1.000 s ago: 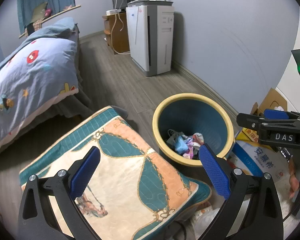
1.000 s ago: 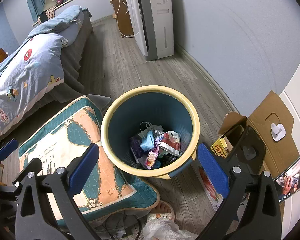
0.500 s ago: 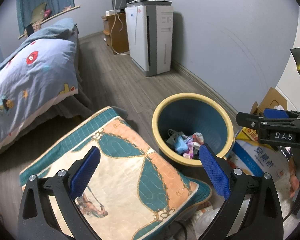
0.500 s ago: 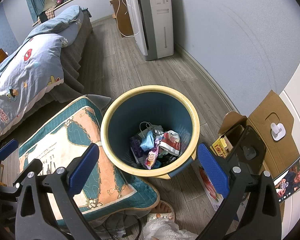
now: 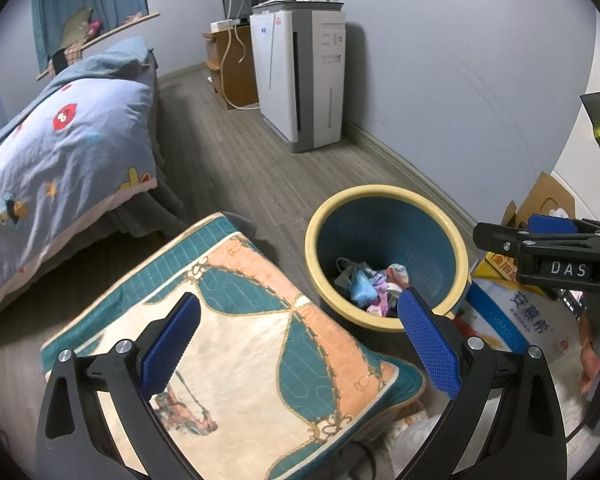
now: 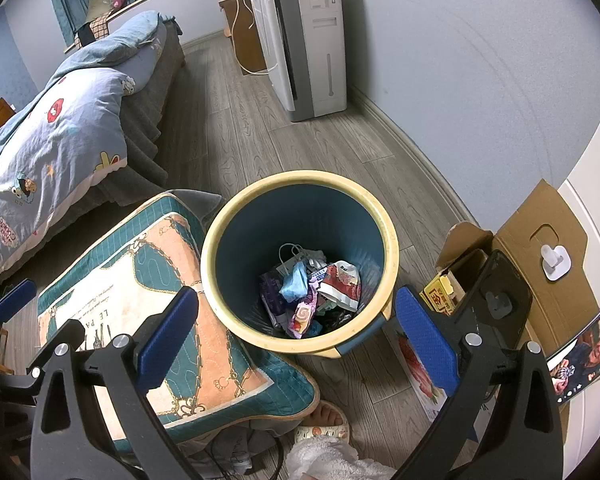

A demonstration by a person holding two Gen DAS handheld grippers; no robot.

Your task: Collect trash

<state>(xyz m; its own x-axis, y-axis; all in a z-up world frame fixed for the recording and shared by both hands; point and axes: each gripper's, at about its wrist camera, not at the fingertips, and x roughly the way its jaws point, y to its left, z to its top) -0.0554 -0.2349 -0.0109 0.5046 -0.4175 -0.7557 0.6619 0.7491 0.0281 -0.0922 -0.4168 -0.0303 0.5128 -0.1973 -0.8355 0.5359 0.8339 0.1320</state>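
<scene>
A blue bin with a yellow rim (image 6: 300, 184) (image 5: 384, 194) stands on the wood floor. Inside it lies a heap of trash (image 6: 314, 292) (image 5: 370, 286): crumpled wrappers, a blue wad, white paper. My right gripper (image 6: 296, 338) hangs open just above the bin's near rim, nothing between its blue pads. My left gripper (image 5: 300, 344) is open too, over a teal and peach cushion (image 5: 236, 344), left of the bin. The right gripper's side shows at the right edge of the left wrist view, labelled DAS.
A bed with a blue quilt (image 6: 52, 128) runs along the left. A white air purifier (image 6: 312, 36) stands by the wall. An open cardboard box (image 6: 512, 268) and a printed bag (image 5: 528, 320) sit right of the bin. A foot in a slipper (image 6: 326, 424) is below.
</scene>
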